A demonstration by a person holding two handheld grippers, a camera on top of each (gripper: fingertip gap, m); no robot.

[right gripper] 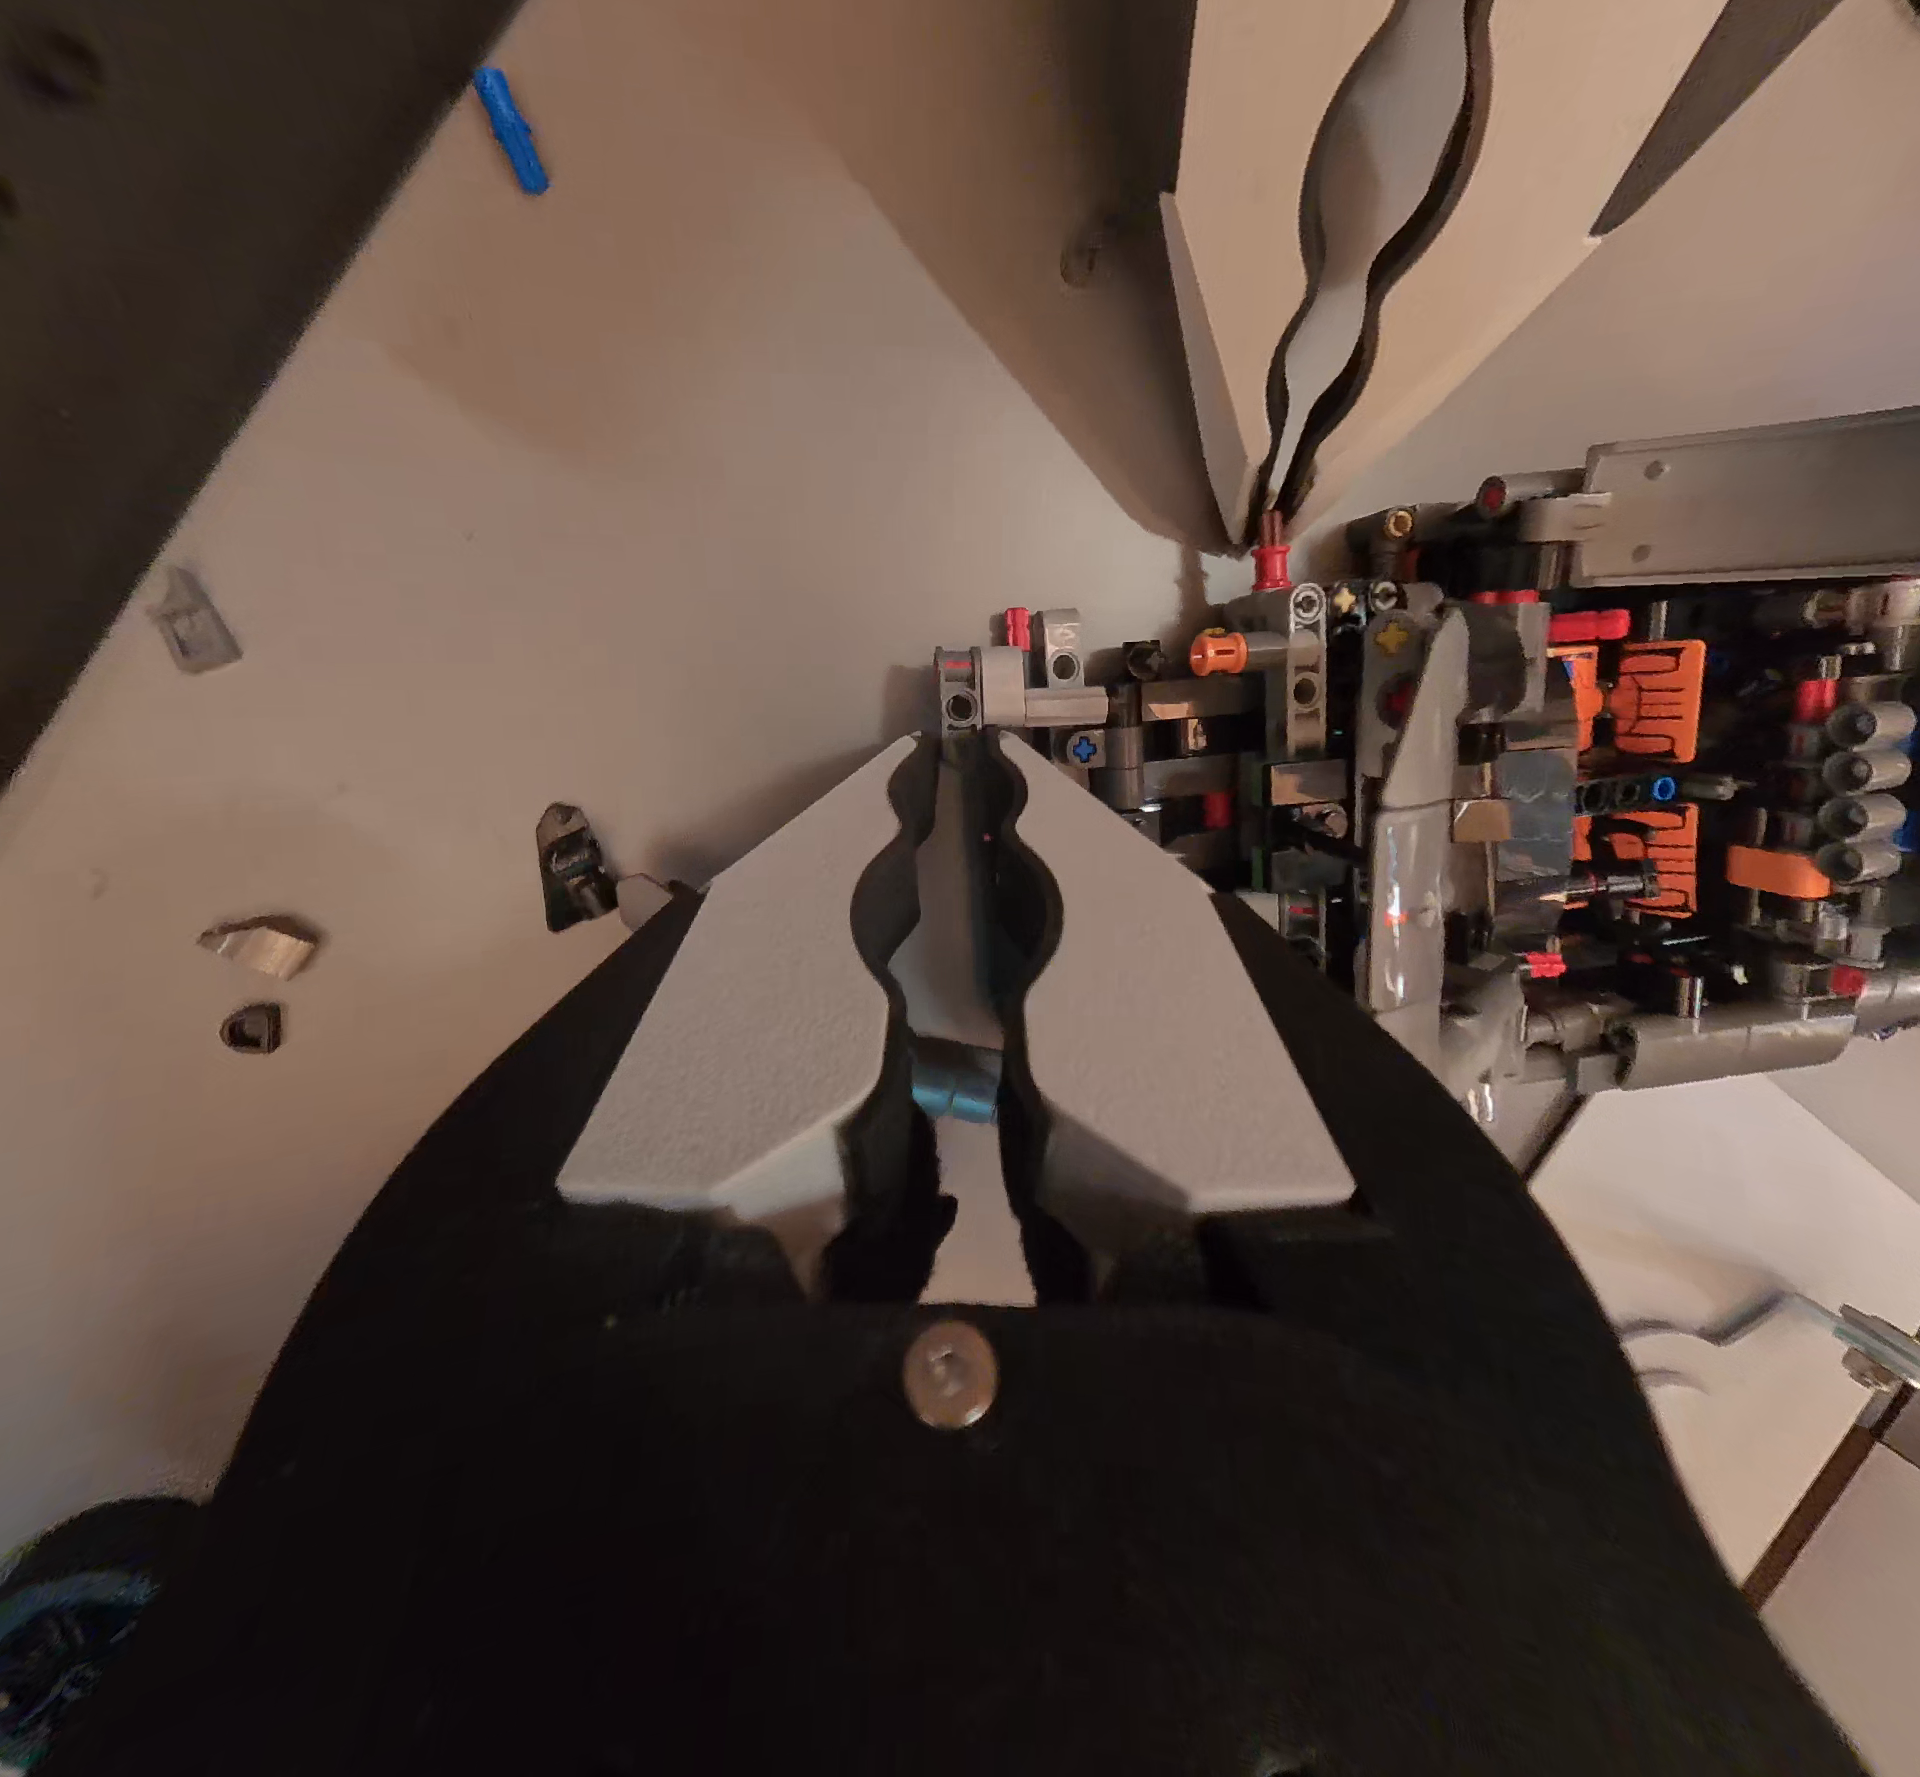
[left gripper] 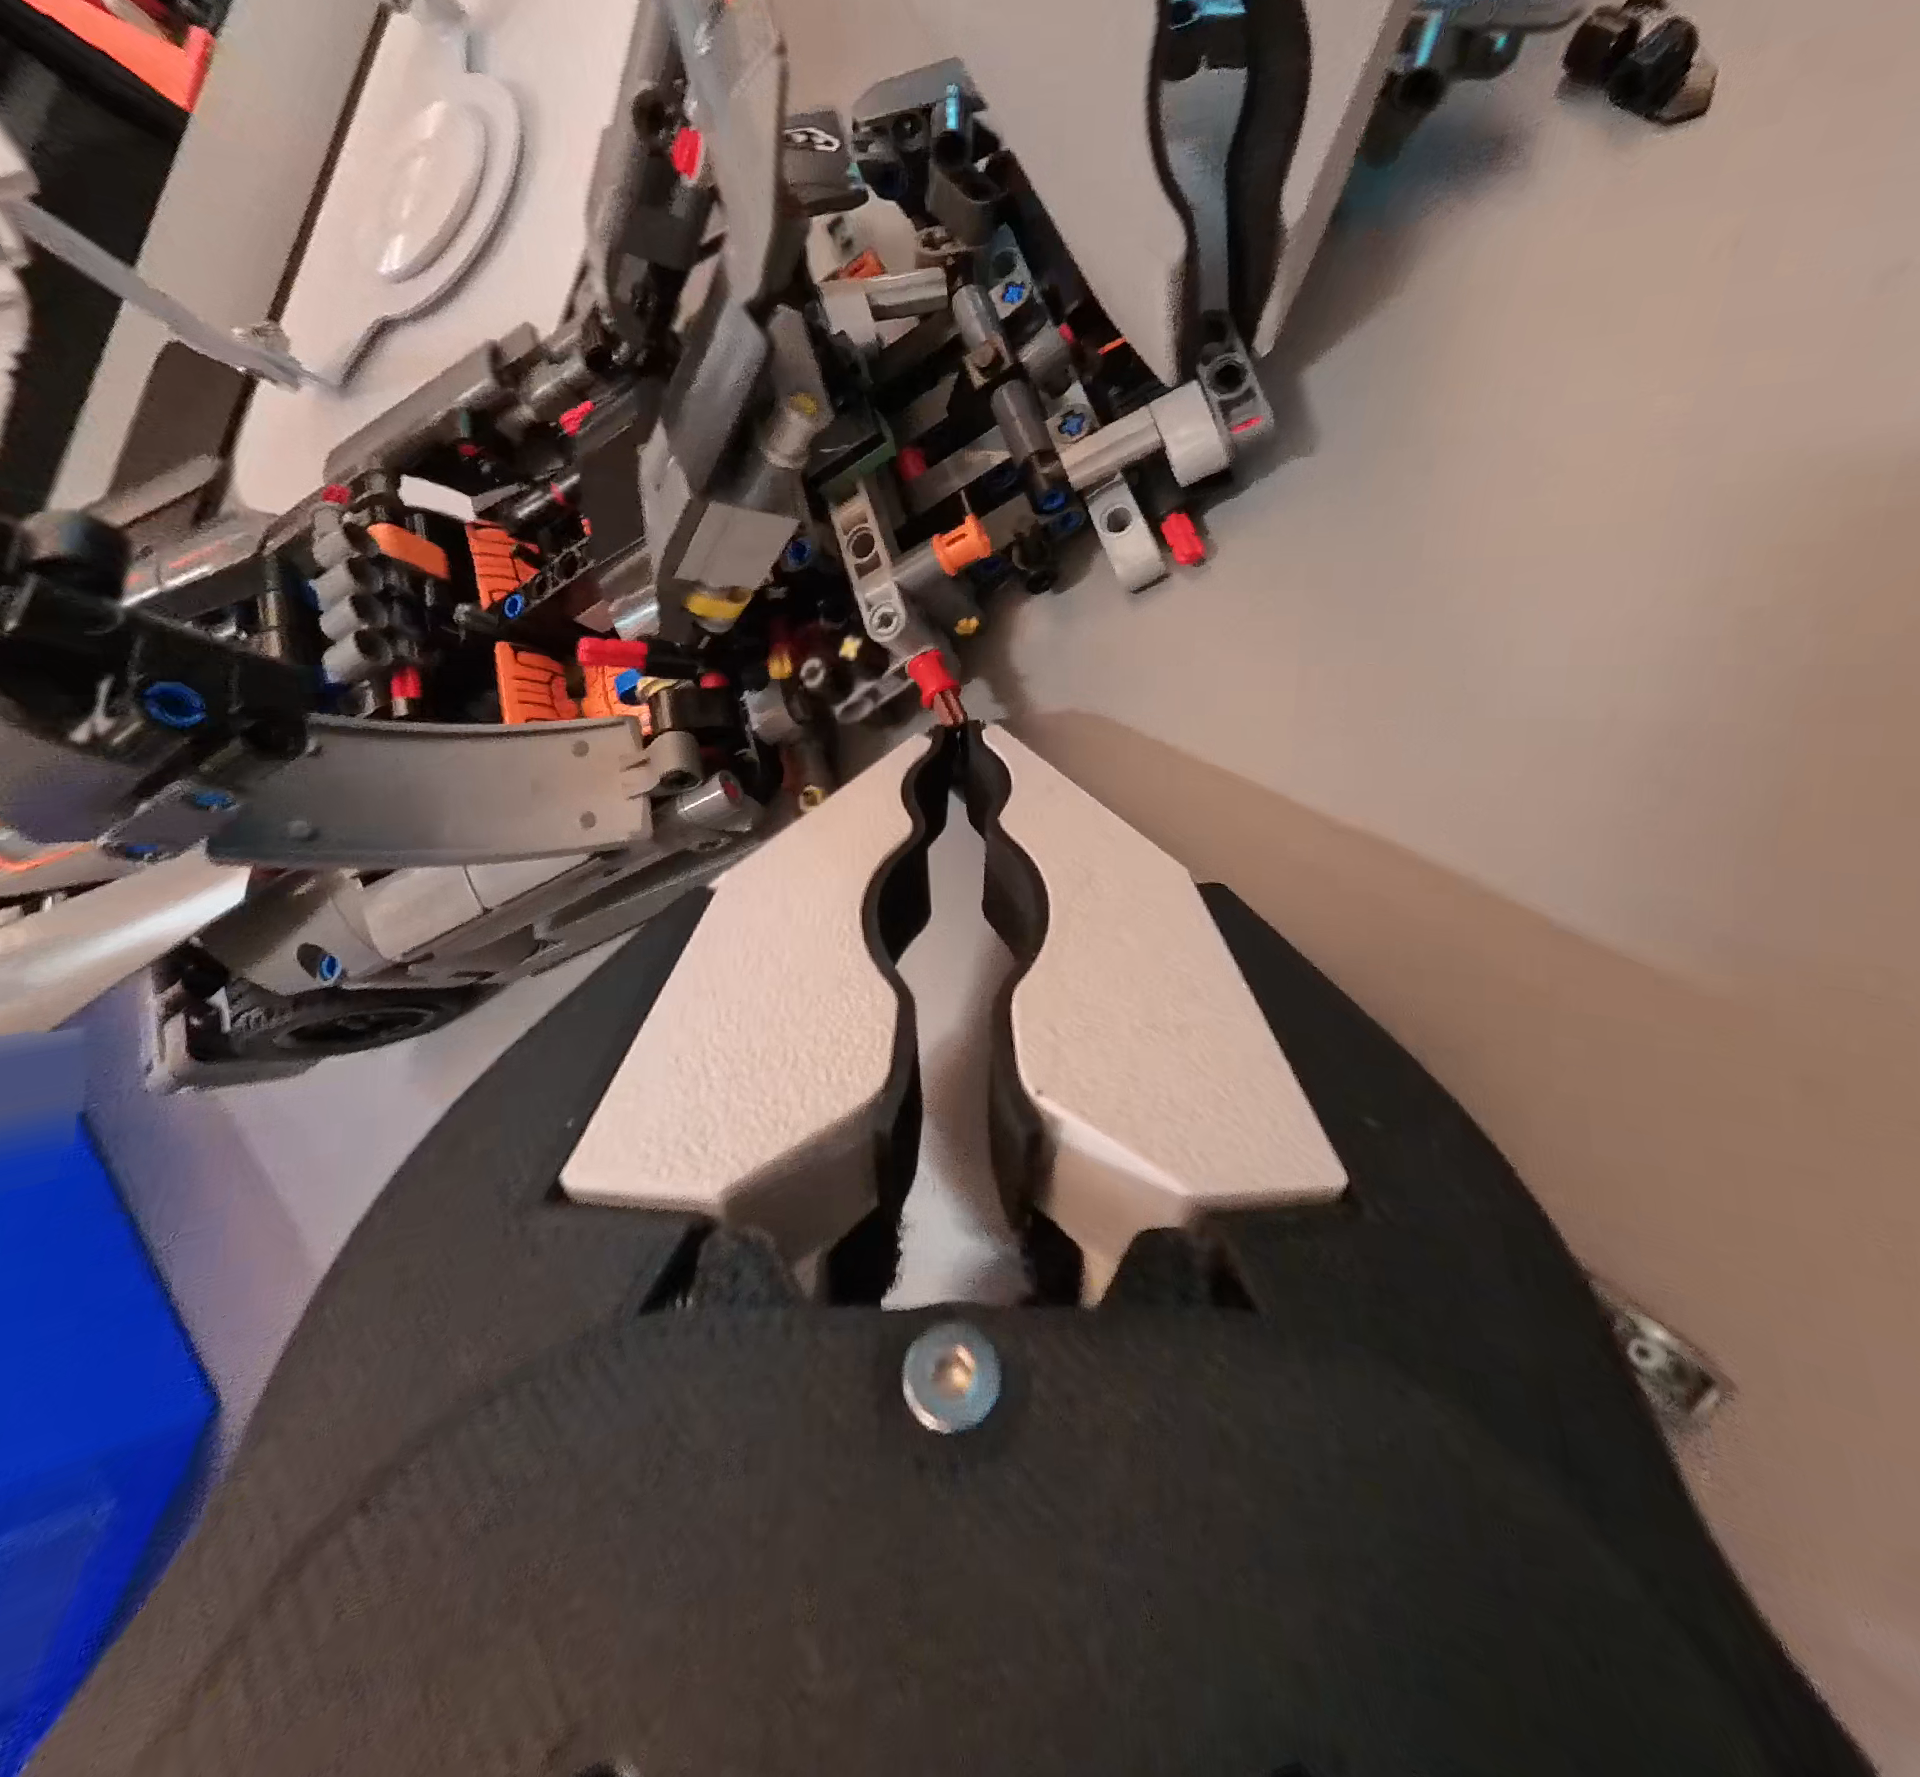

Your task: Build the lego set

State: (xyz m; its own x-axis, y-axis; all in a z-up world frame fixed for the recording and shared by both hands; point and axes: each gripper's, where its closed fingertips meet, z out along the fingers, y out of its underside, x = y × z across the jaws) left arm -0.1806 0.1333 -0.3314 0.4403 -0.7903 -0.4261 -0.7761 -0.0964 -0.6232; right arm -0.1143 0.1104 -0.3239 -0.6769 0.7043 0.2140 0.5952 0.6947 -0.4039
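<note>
We judge the build far along: the grey, black and orange plastic lego car chassis (left gripper: 644, 584) on the pale tabletop (left gripper: 1558, 584) already carries panels, seats and much beam work. Loose parts remain: a blue pin (right gripper: 511, 129) at 10 o'clock in the right wrist view and 3 small grey pieces at 8 o'clock. Our left gripper (left gripper: 961, 735) is nearly closed, pinching the short red axle pin (left gripper: 932, 678) on the chassis edge. Our right gripper (right gripper: 961, 740) is closed on a flat grey panel piece (right gripper: 951, 896) touching the frame's end. A blue bin (left gripper: 94, 1312) sits at 8 o'clock in the left wrist view; we cannot tell its contents.
</note>
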